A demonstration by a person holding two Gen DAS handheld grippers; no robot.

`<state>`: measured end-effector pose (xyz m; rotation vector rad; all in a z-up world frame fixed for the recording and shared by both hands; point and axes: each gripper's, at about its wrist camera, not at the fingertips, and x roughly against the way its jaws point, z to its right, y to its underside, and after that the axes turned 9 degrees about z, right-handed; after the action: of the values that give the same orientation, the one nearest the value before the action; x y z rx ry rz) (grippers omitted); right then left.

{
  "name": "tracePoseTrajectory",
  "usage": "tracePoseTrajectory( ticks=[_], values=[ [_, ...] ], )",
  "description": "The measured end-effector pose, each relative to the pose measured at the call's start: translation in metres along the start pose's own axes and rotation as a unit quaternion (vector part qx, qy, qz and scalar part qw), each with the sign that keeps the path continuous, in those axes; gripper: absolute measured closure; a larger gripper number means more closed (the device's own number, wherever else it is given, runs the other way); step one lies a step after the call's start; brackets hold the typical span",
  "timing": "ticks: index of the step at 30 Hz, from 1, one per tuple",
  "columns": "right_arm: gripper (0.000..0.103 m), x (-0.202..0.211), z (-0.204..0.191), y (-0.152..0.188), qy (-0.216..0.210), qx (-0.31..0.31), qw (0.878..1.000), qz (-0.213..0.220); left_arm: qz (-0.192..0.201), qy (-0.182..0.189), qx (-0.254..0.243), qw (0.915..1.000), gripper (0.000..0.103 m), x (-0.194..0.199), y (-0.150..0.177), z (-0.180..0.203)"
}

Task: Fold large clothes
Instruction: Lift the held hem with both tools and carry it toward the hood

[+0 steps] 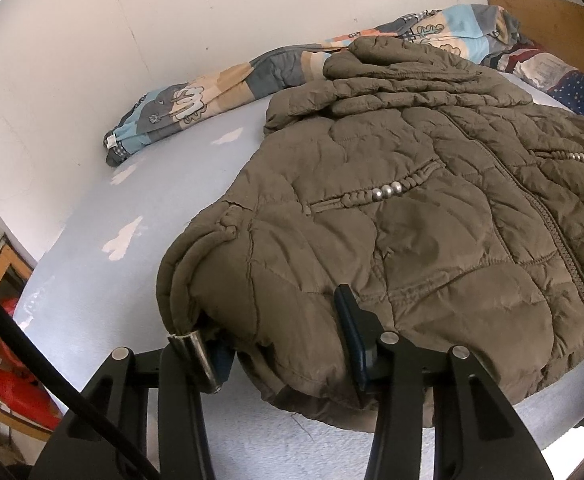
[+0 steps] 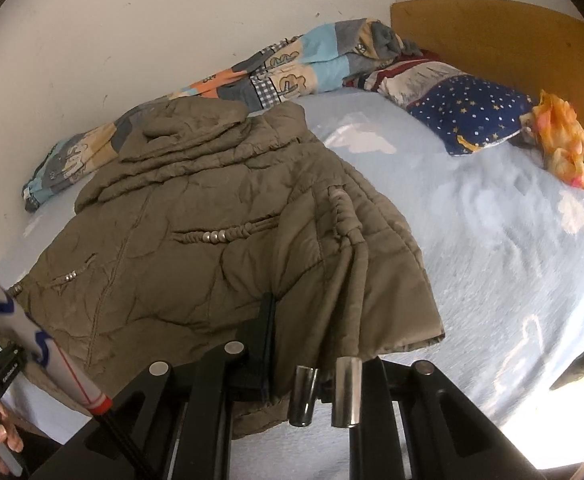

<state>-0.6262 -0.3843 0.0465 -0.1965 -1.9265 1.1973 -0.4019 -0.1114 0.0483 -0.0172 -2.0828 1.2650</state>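
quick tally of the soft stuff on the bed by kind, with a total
jacket: 1
duvet: 1
pillow: 1
orange cloth: 1
total: 4

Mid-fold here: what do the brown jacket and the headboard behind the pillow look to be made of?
The jacket looks like thin woven synthetic, probably nylon or polyester, over soft padding: matte olive-brown, crinkled, stitched into puffy panels, with small metal-looking beads at the pockets. The headboard looks like wood or wood-look board: flat, honey-coloured, smooth, with a dull sheen; the grain is too faint to tell which.
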Motion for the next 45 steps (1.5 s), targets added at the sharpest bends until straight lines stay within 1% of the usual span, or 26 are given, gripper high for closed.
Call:
tracePoseTrajectory(
  ticks=[7,15,20,24,29,32,35,37,38,42,45],
  values=[
    [0.088,0.006,-0.009,-0.001,0.012,0.028,0.999,0.010,0.007,-0.009,-0.010,0.9999,0.060,0.002,0.002,0.003],
    [0.088,0.013,-0.010,-0.001,0.006,0.030,0.999,0.017,0.021,-0.010,-0.007,0.9997,0.064,0.009,0.000,0.001],
    [0.088,0.018,-0.008,-0.002,0.000,0.019,1.000,0.019,0.028,0.004,0.011,0.9995,0.065,0.020,-0.006,-0.009],
    [0.088,0.024,-0.003,-0.005,-0.006,0.004,1.000,0.020,0.033,0.023,0.030,0.9987,0.065,0.027,-0.010,-0.021],
    [0.088,0.029,-0.001,-0.008,-0.009,-0.009,1.000,0.023,0.033,0.027,0.020,0.9989,0.065,0.028,-0.014,-0.021],
    [0.088,0.029,-0.001,-0.009,-0.013,-0.015,1.000,0.023,0.042,0.029,0.013,0.9986,0.065,0.030,-0.019,-0.020],
    [0.088,0.030,-0.001,-0.013,-0.016,-0.016,0.999,0.024,0.029,0.037,0.021,0.9986,0.065,0.024,-0.018,-0.022],
    [0.088,0.027,0.001,-0.012,-0.015,-0.016,1.000,0.019,0.015,0.044,0.033,0.9984,0.065,0.019,-0.016,-0.025],
    [0.088,0.024,0.001,-0.011,-0.015,-0.018,1.000,0.015,0.014,0.046,0.036,0.9982,0.065,0.018,-0.016,-0.027],
    [0.088,0.023,0.004,-0.011,-0.017,-0.024,0.999,0.014,0.032,0.041,0.027,0.9983,0.065,0.026,-0.022,-0.025],
    [0.088,0.025,0.005,-0.014,-0.020,-0.026,0.999,0.018,0.040,0.047,0.032,0.9976,0.065,0.030,-0.031,-0.029]
  ],
)
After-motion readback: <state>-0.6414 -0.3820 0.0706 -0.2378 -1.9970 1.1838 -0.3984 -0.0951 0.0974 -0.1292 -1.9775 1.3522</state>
